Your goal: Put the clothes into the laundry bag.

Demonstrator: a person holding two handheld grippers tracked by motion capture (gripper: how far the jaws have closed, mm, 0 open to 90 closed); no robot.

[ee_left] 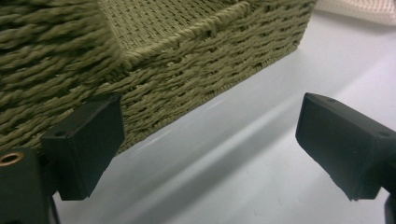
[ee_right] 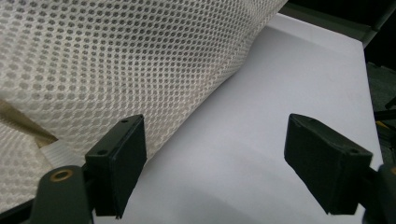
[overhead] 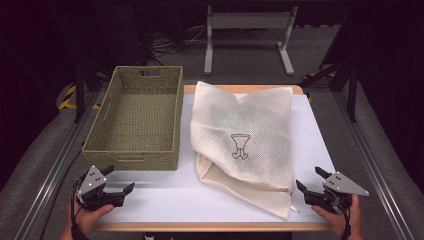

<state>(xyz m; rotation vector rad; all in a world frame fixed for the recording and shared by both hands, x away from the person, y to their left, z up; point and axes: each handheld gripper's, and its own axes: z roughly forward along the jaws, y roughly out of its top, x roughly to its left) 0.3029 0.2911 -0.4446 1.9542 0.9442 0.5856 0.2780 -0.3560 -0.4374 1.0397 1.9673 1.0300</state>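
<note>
A lab test bench
White table (overhead: 320, 150) on metal rails (overhead: 50, 170), black curtains, loose cables (overhead: 170, 45) on grey carpet

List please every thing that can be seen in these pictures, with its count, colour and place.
woven basket: one, olive green, left half of the table, nothing inside it.
mesh laundry bag: one, cream white with a small dark printed emblem, lying flat right of the basket, its near corner reaching the front edge of the table.
table: one, white top with a light wooden rim, centre of the high view.
metal stand: one, grey, on the floor behind the table.
left tool: one, black with a grey plate, near left corner in front of the basket, jaws open on nothing.
right tool: one, black with a grey plate, near right corner beside the bag, jaws open on nothing.
hands: two, at the bottom edge, one holding each tool.
</note>
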